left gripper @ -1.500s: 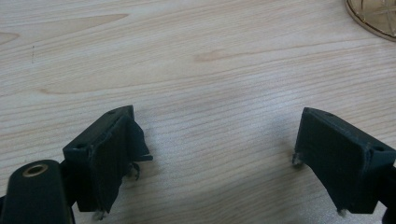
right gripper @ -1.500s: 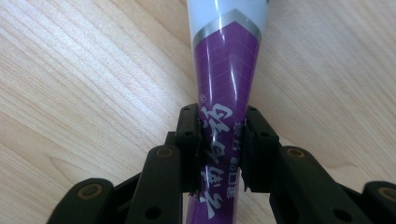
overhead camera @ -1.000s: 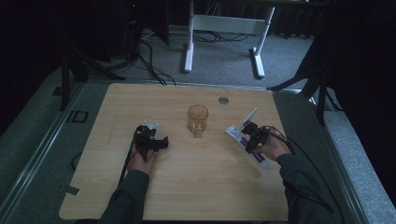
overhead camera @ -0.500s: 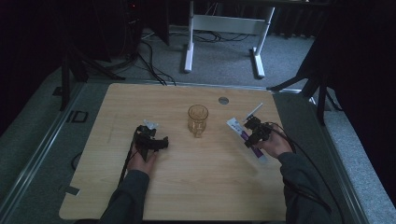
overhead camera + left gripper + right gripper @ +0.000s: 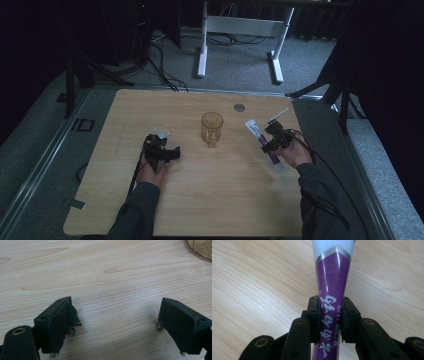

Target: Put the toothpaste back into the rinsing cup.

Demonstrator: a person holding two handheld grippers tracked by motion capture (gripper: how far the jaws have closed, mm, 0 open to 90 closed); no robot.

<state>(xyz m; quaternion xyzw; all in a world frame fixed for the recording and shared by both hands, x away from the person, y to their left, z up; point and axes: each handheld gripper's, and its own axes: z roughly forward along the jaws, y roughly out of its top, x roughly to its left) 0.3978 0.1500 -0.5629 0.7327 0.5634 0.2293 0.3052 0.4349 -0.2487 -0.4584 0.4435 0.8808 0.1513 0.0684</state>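
The wooden table (image 5: pixel 210 200) carries three items. The right gripper (image 5: pixel 329 320) has its jaws pinched on a purple-and-white toothpaste tube (image 5: pixel 332 290), gripped across the flattened body; in the high view the tube (image 5: pixel 255 129) lies at the table's right side, right of the glass. The hold looks centred; my judgement is that a slow, level lift would keep the soft tube from sagging or slipping. The left gripper (image 5: pixel 120 325) rests on bare wood, jaws spread, nothing between them. The amber glass mug (image 5: pixel 212 129) stands upright mid-table and appears empty. A white toothbrush (image 5: pixel 278 116) lies just beyond the right gripper.
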